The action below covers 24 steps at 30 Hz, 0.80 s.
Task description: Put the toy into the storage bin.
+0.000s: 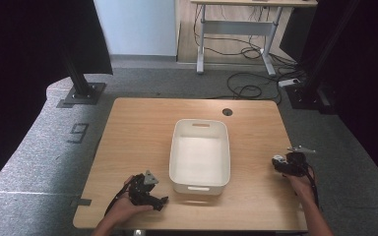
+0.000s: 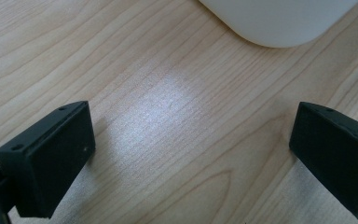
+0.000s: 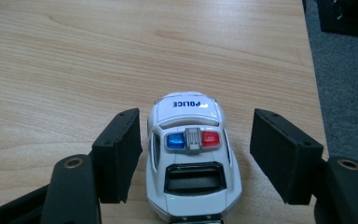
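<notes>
Two jaws of right gripper (image 3: 193, 158) stand wide open, toy police car (image 3: 192, 158) on tabletop (image 3: 65, 70) between them, pads not touching: likely lined up for grasp. Left gripper (image 2: 191, 154) open, nothing between jaws, white bin (image 2: 275, 21) just ahead, likely car's destination.

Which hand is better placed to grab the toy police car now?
Right. The right tool already straddles the police car, jaws open on both sides. The left tool has bare table between its jaws.
</notes>
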{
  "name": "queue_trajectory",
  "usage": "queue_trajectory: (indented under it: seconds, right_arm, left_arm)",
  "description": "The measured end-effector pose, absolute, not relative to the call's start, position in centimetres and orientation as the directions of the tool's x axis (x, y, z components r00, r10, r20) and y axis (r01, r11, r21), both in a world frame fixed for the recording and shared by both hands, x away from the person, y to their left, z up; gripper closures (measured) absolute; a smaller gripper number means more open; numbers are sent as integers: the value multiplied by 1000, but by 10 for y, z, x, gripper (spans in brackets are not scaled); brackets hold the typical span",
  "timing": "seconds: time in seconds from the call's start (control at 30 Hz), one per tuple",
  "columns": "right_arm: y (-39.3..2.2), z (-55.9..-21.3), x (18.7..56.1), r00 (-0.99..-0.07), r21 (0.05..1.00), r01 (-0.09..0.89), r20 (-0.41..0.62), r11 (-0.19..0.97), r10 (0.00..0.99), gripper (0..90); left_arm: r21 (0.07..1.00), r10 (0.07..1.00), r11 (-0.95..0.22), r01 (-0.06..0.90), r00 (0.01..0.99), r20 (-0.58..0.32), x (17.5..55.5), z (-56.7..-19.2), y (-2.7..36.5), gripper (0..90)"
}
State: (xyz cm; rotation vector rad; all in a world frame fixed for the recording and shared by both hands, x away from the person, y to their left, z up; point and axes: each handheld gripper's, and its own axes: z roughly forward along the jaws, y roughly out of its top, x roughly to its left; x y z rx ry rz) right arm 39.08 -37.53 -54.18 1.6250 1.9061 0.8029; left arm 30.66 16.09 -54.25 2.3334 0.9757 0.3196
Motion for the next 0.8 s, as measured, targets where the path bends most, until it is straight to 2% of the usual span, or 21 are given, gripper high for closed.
queue_trajectory:
  seconds: [0.33, 0.5, 0.8]
  right_arm:
    - [-375, -547, 394, -145, 710, 698, 5, 99, 989, 397]
    - [-374, -546, 392, -157, 711, 696, 14, 100, 988, 496]
    - [-378, -543, 391, -153, 692, 716, 29, 91, 988, 502]
  left_arm:
    - [601, 715, -557, 573, 699, -3, 306, -543, 160, 2]
    - [601, 716, -557, 574, 698, -3, 306, -543, 160, 2]
    - [599, 713, -559, 573, 701, -5, 306, -543, 160, 2]
